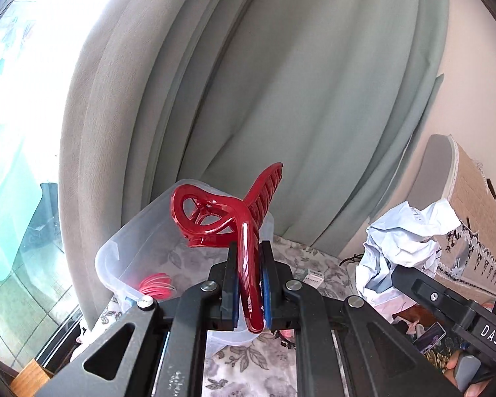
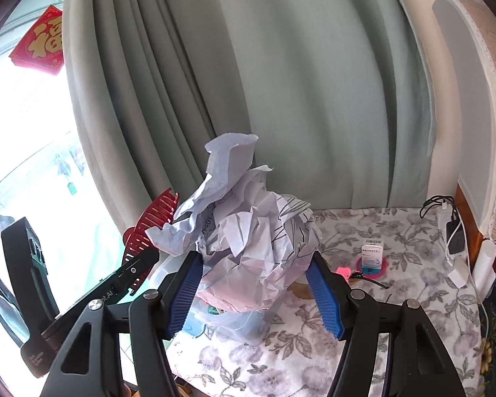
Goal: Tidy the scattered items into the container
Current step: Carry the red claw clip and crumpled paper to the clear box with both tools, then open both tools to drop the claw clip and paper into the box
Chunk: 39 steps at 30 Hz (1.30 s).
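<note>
Bright, blown-out daylight from window [image 2: 23, 139] at left; sharp frames, fisheye-bent edges.

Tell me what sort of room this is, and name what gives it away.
Probably a bedroom at home, by a window. Long grey-green curtains hang behind a surface under a floral cloth, a padded headboard stands at the right, and chargers lie beside it.

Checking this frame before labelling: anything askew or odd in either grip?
Nothing damaged or spilled. One oddity: the left tongs pinch the red hair claw by a single handle, so it juts up tilted over the clear container. The right tongs hold the crumpled paper squarely.
</note>
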Available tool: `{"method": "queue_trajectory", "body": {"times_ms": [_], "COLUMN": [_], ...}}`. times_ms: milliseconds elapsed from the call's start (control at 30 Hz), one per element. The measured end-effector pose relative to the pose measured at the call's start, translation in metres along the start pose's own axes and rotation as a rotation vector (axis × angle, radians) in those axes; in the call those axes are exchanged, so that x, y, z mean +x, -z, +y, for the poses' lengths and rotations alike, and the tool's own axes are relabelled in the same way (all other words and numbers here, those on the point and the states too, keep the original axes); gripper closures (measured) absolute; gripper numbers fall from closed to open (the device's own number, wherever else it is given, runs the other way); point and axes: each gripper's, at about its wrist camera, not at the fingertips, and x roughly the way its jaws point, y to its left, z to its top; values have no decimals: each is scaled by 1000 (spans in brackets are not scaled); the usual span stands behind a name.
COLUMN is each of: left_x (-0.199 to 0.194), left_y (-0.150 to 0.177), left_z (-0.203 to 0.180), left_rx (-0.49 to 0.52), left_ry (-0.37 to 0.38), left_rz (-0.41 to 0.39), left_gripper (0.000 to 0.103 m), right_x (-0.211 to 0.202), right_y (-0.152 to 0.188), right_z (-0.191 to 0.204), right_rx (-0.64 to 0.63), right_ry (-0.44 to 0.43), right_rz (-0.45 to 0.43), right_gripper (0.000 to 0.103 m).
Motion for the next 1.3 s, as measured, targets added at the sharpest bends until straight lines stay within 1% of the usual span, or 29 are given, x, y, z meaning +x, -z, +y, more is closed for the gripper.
{"method": "queue_trajectory", "body": {"times_ms": [267,667,767,867,933,1100,1300], "left_x": [24,75,90,100,104,113,118], "left_y": [7,23,26,26,24,19,16], "left_z": [39,66,71,74,73,71,62], "left_rx": [-71,-116,-128,-138,-120,-99,-64], "left_ry": [-34,-41,-39,-21,-27,-29,-52], "left_rz": [45,125,148,149,142,128,112], "left_gripper": [92,92,92,92,93,92,91], "right_x": [51,113,121,132,138,144,147], "right_y": [16,37,37,39,39,39,37], "right_z": [14,30,37,39,39,43,44], "right_rx": [-40,-89,-103,-111,-114,-169,-188], "right_ry": [-11,-45,-55,-60,-61,-19,-11], "right_rz": [114,246,254,267,270,237,220], "right_gripper": [35,35,35,35,36,36,36]}}
